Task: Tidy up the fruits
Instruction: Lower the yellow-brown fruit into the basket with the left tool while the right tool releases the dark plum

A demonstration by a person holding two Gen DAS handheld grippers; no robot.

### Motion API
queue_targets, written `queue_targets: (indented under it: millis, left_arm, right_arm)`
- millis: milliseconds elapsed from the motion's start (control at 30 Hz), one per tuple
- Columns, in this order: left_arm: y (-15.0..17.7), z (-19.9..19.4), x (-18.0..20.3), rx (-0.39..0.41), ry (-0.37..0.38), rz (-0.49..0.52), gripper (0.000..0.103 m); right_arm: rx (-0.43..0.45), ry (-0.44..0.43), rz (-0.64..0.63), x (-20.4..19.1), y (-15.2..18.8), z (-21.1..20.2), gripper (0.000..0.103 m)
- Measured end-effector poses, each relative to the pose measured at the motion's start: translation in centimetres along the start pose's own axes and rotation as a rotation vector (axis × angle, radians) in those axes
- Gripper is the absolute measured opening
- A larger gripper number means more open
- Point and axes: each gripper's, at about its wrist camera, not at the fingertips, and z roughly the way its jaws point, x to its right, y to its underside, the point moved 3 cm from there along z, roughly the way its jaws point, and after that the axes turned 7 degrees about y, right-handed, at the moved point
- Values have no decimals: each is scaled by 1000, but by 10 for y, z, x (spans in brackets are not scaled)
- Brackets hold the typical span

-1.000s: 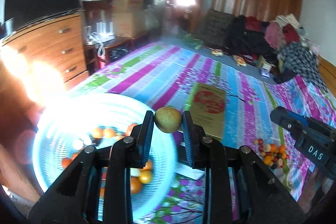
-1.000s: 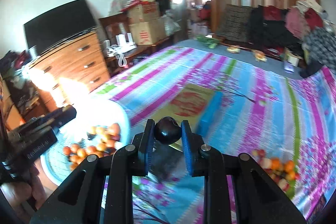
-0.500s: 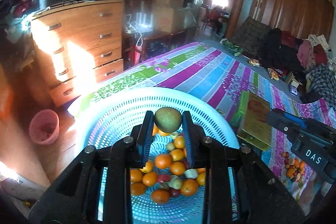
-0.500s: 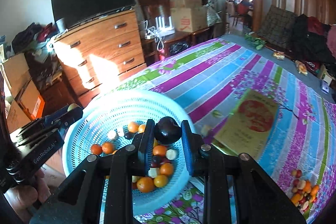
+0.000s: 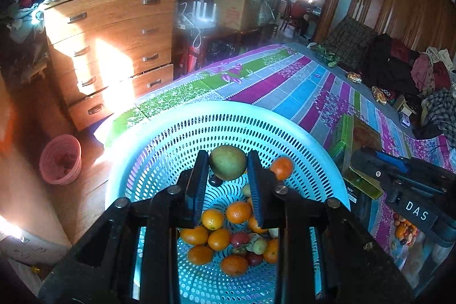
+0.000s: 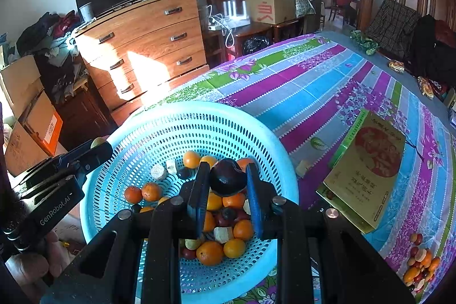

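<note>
My left gripper [image 5: 228,164] is shut on a green-brown round fruit [image 5: 227,162] and holds it above the light blue perforated basket [image 5: 176,133]. My right gripper [image 6: 228,175] is shut on a dark purple fruit [image 6: 228,177] above the same basket [image 6: 159,121]. The basket holds several oranges [image 6: 211,252], small red fruits and pale pieces. A small pile of loose fruit [image 6: 419,267] lies on the striped bedspread at the lower right. The left gripper [image 6: 51,184] shows at the left of the right wrist view; the right gripper's body [image 5: 404,190] shows at the right of the left wrist view.
The basket sits at the bed's corner. A flat green and gold box [image 6: 367,170] lies on the striped bedspread [image 6: 313,81] to its right. A wooden dresser [image 6: 148,47] with a TV, a pink waste basket [image 5: 59,158] on the floor and cardboard boxes [image 6: 25,127] stand to the left.
Both grippers have moved left from over the bedspread to over the blue basket, still holding their fruits. The basket now fills the lower view.
</note>
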Motion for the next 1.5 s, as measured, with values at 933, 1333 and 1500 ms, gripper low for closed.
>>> queue_targets:
  millis: [933,1333,1500]
  left_arm:
    - [2,15,-5,-54,1,4,28]
    - [2,15,-6,-53,-1,2,28]
    - [5,17,-6,-61,-4,0,28]
  right_arm:
    - [-48,-29,17,1,5,14,28]
    - [-52,-34,13,0,6,13,29]
    - [-60,-47,12,-1,5,14,29]
